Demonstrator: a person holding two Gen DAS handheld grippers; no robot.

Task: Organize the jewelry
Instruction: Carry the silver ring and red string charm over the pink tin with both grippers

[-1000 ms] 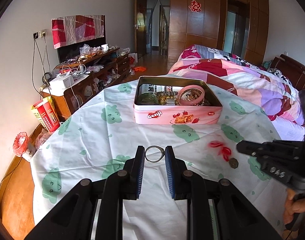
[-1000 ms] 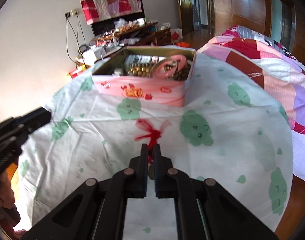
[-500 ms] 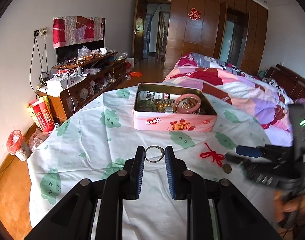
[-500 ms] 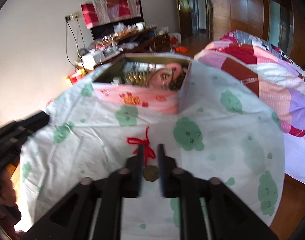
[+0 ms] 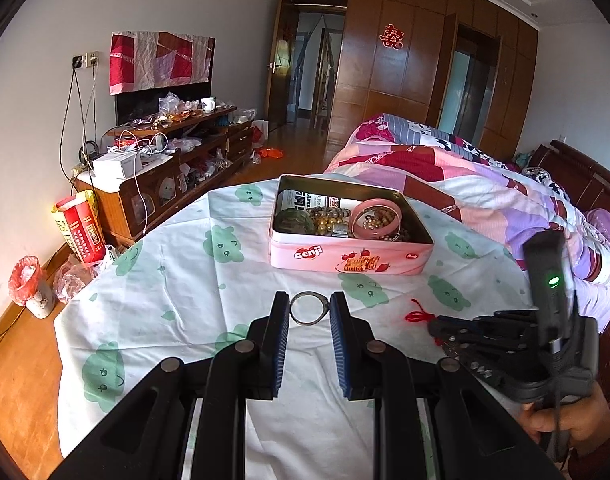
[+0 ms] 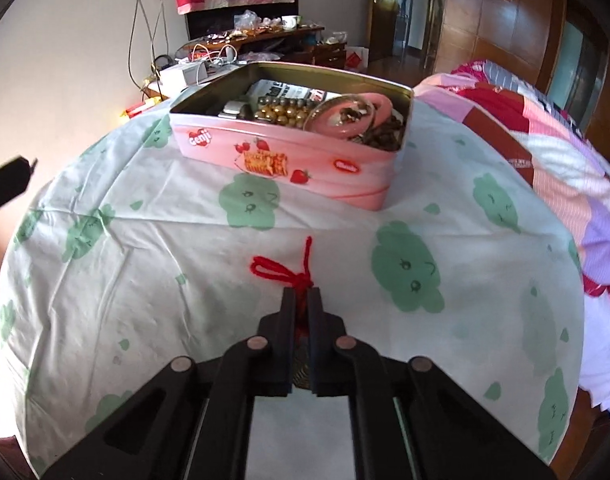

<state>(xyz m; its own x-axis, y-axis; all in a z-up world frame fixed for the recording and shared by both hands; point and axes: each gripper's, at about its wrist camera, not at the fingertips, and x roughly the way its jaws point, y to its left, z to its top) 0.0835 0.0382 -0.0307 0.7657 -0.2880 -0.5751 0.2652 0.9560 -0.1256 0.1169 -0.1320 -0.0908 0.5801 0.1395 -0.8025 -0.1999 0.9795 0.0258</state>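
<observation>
Left gripper (image 5: 308, 309): nearest the lens, jaws clamped on a silver ring (image 5: 308, 309), the band held upright between the blue pads above the tablecloth (image 5: 177, 280). Right gripper (image 6: 301, 300): jaws closed on the red cord (image 6: 283, 270) of a charm, the knot pinched at the fingertips, the loop lying on the cloth just ahead; a coin-like pendant shows dimly between the fingers lower down, too shadowed to read. In the left view the right gripper sits low at the right, a hand (image 5: 565, 420) on its grip. Tablecloth: white, printed with green cloud faces. Beyond, mid-table: pink biscuit tin (image 5: 351, 254), lid off, holding a pink bangle (image 5: 375, 218), gold beads (image 6: 283, 112), a green piece and dark beads. Far: a cluttered wooden cabinet (image 5: 173, 168) and a quilted bed (image 5: 465, 184).
</observation>
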